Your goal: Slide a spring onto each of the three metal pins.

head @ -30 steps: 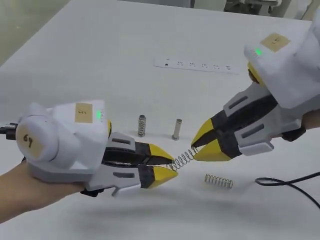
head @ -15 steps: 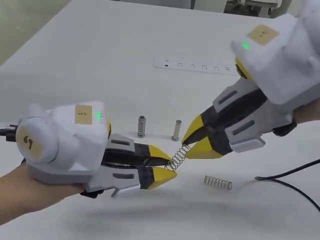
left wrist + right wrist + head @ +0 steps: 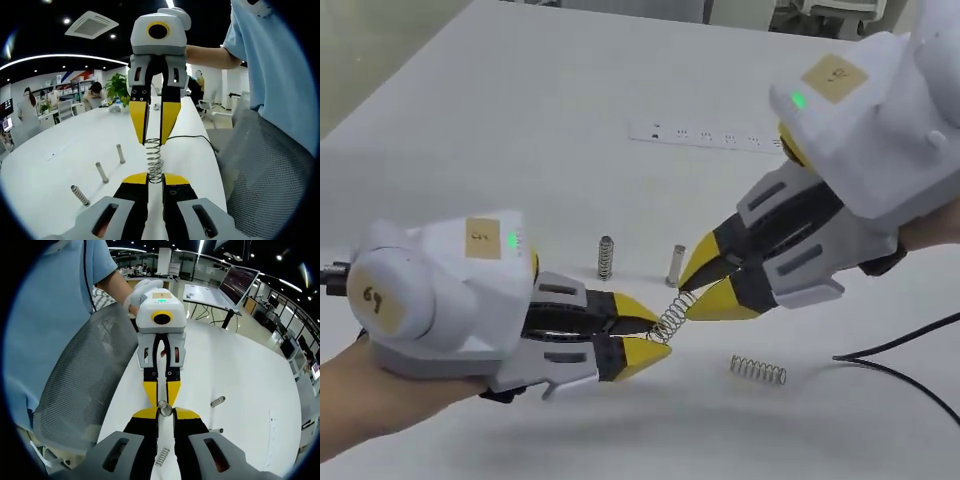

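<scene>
Moved up and closer to left tongs: right tongs. Both shut tight on one spring, held above white worktop. Another spring flat nearby, three pins standing. Big office behind, far desks blurry. Spring ends hidden between tips.

Gap btwn left gripper & right gripper is blocked: spring bridges it tip to tip, pinched at both ends. Just behind it, 2 uprights in the way: bare pin & loaded pin, w/ open table btwn them. Near side: loose spring lies flat below right gripper, black cable runs in from the right. Power strip sits well back. Left of the pins & beyond them, bare top, room to pass.
</scene>
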Demonstrator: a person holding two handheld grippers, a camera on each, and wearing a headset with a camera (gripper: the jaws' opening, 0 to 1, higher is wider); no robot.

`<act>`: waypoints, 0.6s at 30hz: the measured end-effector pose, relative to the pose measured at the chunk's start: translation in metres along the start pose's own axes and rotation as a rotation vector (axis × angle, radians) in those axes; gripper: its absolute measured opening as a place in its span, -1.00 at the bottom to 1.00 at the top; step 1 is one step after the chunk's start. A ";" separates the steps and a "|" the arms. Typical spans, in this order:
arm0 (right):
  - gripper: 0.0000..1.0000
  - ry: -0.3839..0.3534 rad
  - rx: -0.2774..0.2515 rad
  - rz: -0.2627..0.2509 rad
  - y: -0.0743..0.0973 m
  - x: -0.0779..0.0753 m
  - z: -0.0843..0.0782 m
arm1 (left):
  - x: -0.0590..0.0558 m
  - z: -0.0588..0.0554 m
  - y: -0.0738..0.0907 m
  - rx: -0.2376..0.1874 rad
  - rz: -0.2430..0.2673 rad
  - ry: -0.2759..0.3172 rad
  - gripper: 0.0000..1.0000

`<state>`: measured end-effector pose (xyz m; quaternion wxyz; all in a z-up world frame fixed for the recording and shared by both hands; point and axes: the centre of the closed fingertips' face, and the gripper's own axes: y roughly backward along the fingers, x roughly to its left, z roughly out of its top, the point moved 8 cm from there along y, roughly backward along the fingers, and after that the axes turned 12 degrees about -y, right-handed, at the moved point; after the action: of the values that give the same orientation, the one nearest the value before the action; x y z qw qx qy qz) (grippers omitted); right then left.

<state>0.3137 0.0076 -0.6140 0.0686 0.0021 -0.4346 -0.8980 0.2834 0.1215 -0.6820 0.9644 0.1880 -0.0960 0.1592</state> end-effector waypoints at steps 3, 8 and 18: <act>-0.84 0.002 0.004 0.001 0.000 0.000 0.000 | 0.000 0.000 0.000 0.002 0.000 -0.003 -0.96; -0.84 0.007 0.009 0.002 0.000 0.001 -0.001 | 0.000 0.000 0.000 0.001 0.000 -0.009 -0.96; -0.64 0.010 0.006 0.003 0.000 0.002 0.000 | 0.001 0.001 -0.002 -0.002 0.000 -0.012 -0.96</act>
<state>0.3118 0.0072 -0.6138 0.0722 0.0059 -0.4368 -0.8966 0.2850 0.1195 -0.6819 0.9639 0.1881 -0.1021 0.1582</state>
